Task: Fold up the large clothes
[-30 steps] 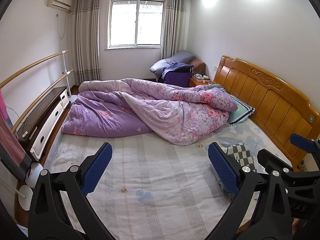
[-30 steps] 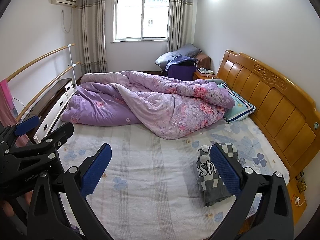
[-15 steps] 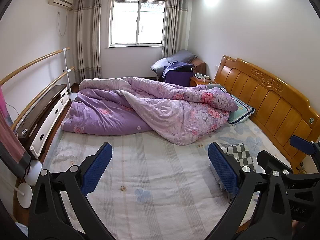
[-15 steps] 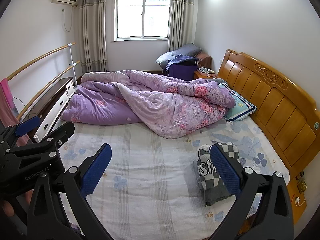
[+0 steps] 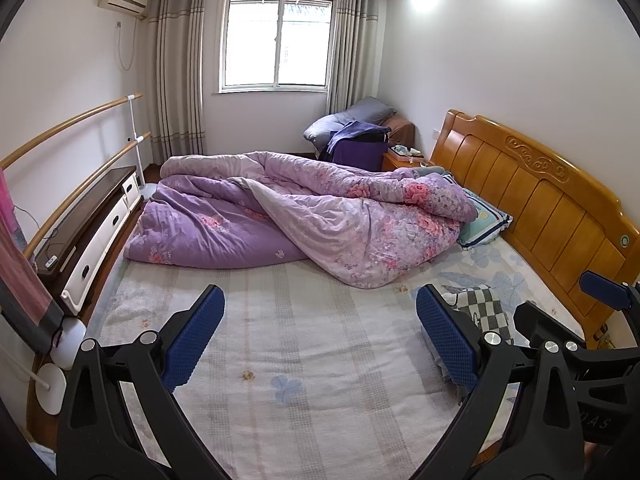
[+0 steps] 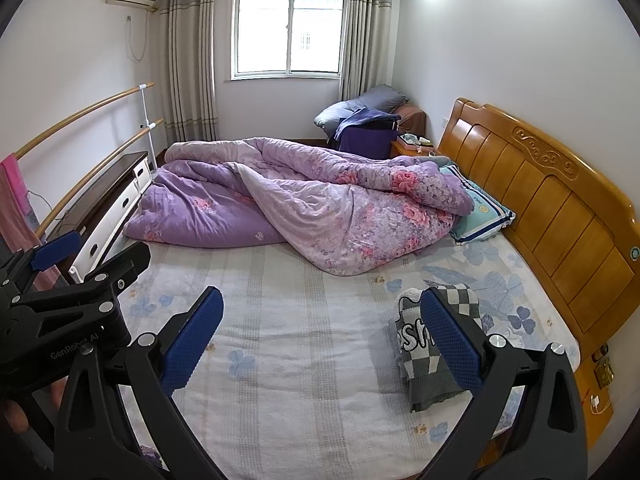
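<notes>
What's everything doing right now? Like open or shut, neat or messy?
Left gripper: open, empty, above the bed.
Right gripper: open, empty.
Checkered garment: folded up, lying on the sheet near the headboard.
Purple quilt: rumpled, heaped across the far half of the bed.
Pillow: partly under the quilt.
Curtains: drawn aside.
Window: looks shut.
Cabinet drawers: shut.

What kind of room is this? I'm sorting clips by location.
A home bedroom, most likely: a bed with a wooden headboard, a rumpled purple floral quilt and a pillow, with a curtained window behind.
</notes>
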